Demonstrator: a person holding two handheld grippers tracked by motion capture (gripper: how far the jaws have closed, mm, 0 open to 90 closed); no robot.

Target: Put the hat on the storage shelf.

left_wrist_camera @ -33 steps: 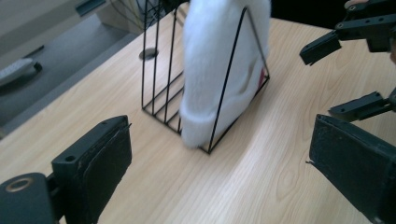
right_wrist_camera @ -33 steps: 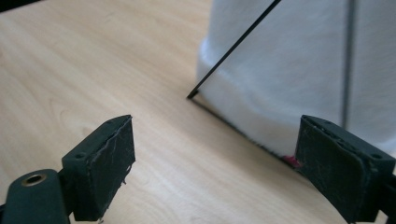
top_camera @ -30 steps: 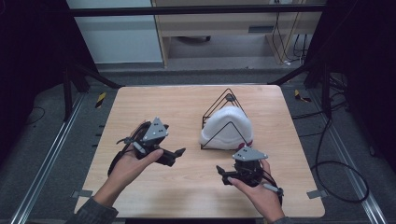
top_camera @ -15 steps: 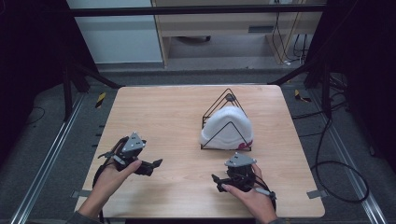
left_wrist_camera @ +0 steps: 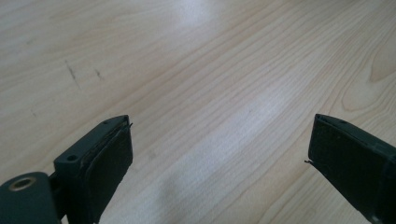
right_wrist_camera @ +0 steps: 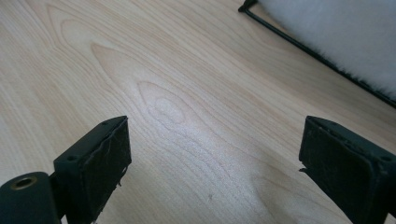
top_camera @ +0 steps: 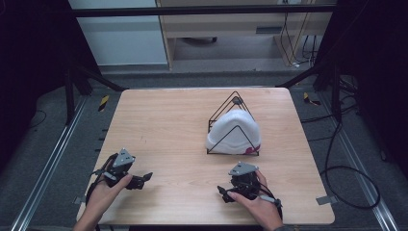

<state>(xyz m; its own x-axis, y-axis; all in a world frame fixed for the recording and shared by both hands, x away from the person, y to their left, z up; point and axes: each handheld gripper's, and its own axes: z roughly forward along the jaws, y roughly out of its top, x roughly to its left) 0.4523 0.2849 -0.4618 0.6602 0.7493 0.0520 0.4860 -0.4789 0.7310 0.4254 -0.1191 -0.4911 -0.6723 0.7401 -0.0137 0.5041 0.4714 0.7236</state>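
The left gripper sits low at the near left of the wooden surface, jaws wide apart and holding nothing. It is far from the white cap. The cap rests inside a black wire stand, right of the middle. The right gripper is much nearer, just in front of the stand, jaws also wide apart and empty.
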